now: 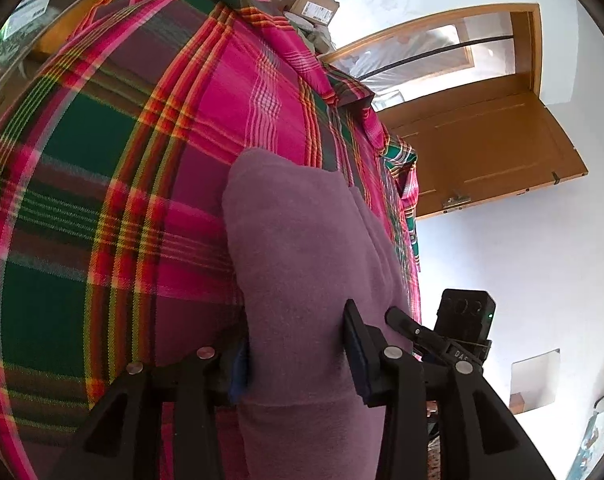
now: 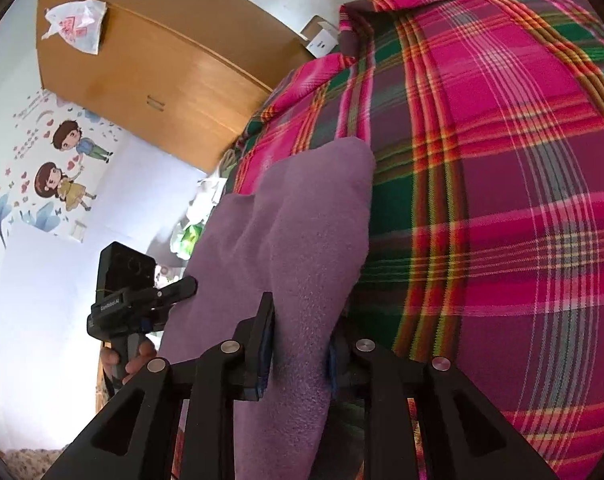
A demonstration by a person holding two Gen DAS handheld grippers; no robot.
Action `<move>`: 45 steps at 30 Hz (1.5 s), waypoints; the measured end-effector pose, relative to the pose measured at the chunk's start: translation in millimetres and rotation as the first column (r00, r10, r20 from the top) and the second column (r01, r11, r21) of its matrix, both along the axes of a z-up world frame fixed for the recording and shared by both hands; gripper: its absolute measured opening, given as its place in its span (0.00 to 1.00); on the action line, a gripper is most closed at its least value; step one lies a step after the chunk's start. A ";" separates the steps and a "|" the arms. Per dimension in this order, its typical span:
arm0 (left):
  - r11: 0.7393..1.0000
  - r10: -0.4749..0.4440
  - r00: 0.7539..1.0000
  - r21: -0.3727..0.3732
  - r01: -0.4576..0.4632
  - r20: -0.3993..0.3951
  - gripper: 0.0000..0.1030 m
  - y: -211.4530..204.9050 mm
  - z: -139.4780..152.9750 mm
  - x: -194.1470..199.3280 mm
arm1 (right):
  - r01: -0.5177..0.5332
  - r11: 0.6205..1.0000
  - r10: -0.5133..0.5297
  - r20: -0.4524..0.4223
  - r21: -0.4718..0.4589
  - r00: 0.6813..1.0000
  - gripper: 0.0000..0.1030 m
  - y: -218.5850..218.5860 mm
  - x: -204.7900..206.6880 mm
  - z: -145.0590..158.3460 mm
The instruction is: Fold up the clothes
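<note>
Plainly the risk is slippage: the mauve fleece garment (image 1: 302, 248) is thick and soft, and each tool pinches only a narrow bunched fold, so a sharp tug or uneven pull between the two could drag cloth out of one grip and leave the fold crooked. Loose fabric hanging below could also catch on the bed's plaid blanket (image 1: 114, 184).

Both tools are closed on the garment. The left tool (image 1: 298, 364) has its pads clamped on a fold that runs far past them over the blanket. The right tool (image 2: 298, 350) grips another fold likewise, with the left tool just beside the cloth's left edge in its view.
</note>
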State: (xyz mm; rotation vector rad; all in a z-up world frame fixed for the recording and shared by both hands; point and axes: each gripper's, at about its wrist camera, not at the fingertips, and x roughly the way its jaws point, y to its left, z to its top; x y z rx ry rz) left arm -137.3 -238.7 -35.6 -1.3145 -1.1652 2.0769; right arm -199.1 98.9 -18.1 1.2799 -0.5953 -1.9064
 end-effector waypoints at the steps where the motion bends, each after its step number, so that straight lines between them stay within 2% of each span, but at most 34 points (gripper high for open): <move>1: 1.000 0.002 1.000 0.002 -0.002 0.000 0.44 -0.6 0.0 1.5 | 0.000 1.000 0.001 -0.006 0.010 1.000 0.25 -0.1 0.3 0.0; 7: 0.999 0.039 0.999 -0.016 -0.040 -0.010 0.44 -6.1 9.2 20.4 | 0.008 0.996 -0.001 -0.082 0.091 0.997 0.34 -2.7 9.5 8.7; 13: 0.997 0.067 0.997 -0.046 -0.068 -0.026 0.43 -8.6 21.9 45.0 | 0.050 0.980 -0.011 -0.200 0.192 0.980 0.34 -1.4 37.5 34.6; 19: 0.995 0.051 0.998 -0.087 -0.052 -0.021 0.43 4.6 27.0 69.4 | 0.056 0.970 0.017 -0.297 0.237 0.955 0.34 -2.8 77.2 47.8; 22: 0.993 0.050 0.999 -0.103 -0.051 -0.014 0.43 9.5 26.0 76.3 | 0.052 0.959 0.040 -0.312 0.280 0.949 0.34 -4.9 93.4 40.7; 25: 0.993 0.062 0.998 -0.103 -0.061 -0.001 0.43 9.4 22.6 79.6 | 0.065 0.946 0.030 -0.287 0.316 0.957 0.34 -4.1 95.3 28.7; 28: 0.991 0.070 0.998 -0.118 -0.068 0.007 0.43 9.8 20.4 83.6 | 0.079 0.949 0.005 -0.265 0.305 0.964 0.34 0.6 95.9 21.7; 32: 0.989 0.076 0.997 -0.131 -0.073 0.021 0.44 10.3 16.9 88.1 | 0.097 0.946 -0.009 -0.271 0.310 0.962 0.34 3.8 98.1 21.0; 36: 0.987 0.092 0.995 -0.135 -0.087 0.031 0.45 9.8 15.7 91.3 | 0.116 0.928 -0.002 -0.306 0.355 0.952 0.34 0.6 106.4 25.3; 45: 0.955 0.090 0.995 -0.279 -0.097 -0.036 0.43 34.5 46.0 116.8 | 0.137 0.914 -0.001 -0.336 0.382 0.942 0.34 -0.4 131.8 41.5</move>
